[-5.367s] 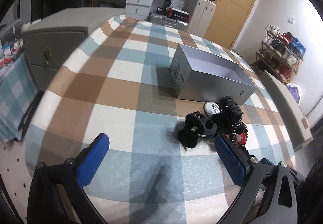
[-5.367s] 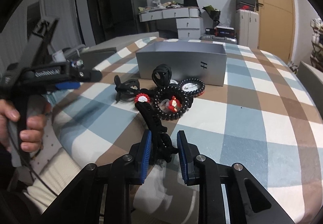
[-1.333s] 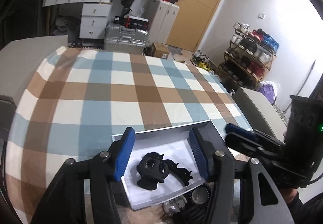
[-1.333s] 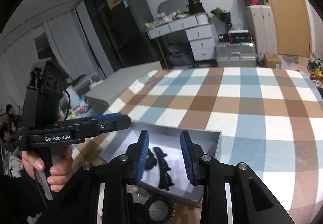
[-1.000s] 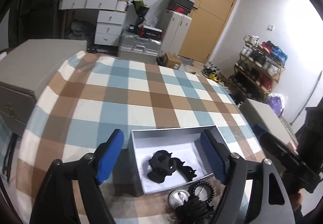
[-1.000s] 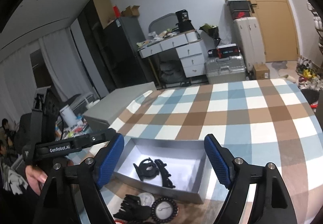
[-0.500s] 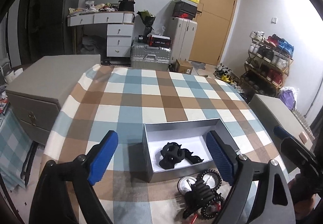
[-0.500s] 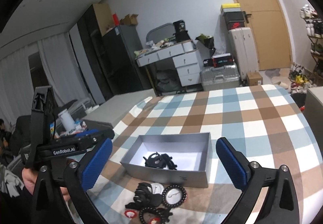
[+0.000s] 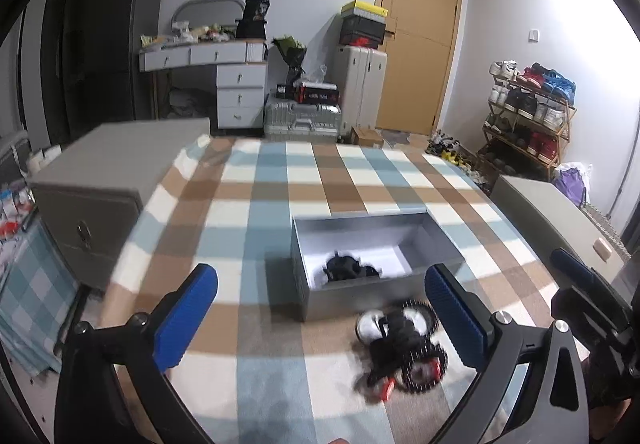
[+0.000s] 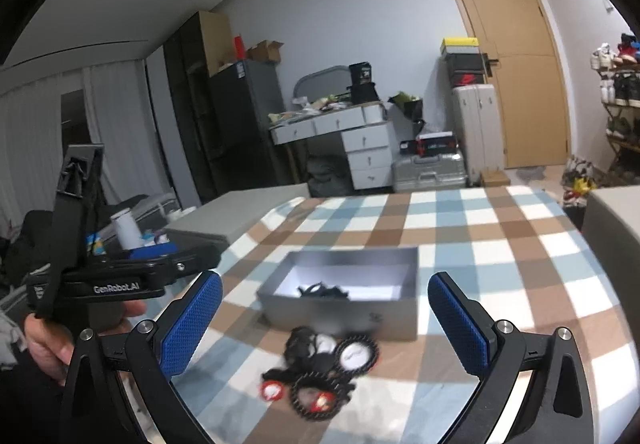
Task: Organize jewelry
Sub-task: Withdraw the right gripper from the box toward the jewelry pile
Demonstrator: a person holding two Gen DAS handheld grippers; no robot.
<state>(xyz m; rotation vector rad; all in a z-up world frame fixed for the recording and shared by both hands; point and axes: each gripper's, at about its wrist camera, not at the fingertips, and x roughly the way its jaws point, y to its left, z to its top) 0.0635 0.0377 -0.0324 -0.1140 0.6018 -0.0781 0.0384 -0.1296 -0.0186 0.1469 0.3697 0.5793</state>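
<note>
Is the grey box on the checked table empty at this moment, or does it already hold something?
Not empty. The open grey box holds a clump of black pieces on its white floor; more jewelry lies outside.

Plaid tablecloth (image 9: 280, 188); behind: wood door (image 9: 420, 56), white drawers (image 9: 240, 92), suitcases (image 9: 302, 120), shoe rack (image 9: 528, 120) at right.

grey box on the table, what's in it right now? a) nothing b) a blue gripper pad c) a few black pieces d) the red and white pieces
c: the grey box holds only a small dark heap of black pieces on its white floor, while the red and white pieces lie outside on the checked cloth in front of it.
</note>
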